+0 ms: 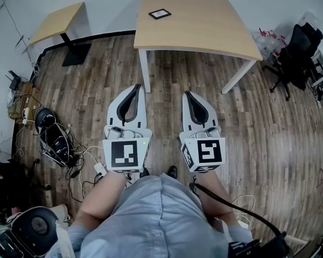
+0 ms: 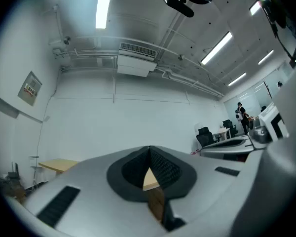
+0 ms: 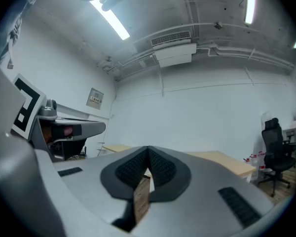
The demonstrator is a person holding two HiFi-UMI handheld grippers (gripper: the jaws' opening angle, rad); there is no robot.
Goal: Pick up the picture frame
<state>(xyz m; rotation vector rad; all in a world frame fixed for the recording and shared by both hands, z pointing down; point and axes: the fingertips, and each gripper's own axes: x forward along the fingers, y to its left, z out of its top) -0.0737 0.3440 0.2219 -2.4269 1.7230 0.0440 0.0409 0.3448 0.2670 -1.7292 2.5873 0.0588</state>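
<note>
The picture frame lies flat near the far left corner of the wooden table, well apart from us. Our left gripper and right gripper hang over the floor, short of the table's near edge, both closed on nothing. If we reach in with the jaws together, we risk nudging the flat frame off the far edge instead of gripping it.

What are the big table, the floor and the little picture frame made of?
Table: pale wood or wood-look laminate, smooth and matt; white legs, maybe painted metal. Floor: brown wood planks, or vinyl printed so, by the streaky boards and seams. Picture frame: dark border, too small to tell the material.
</note>
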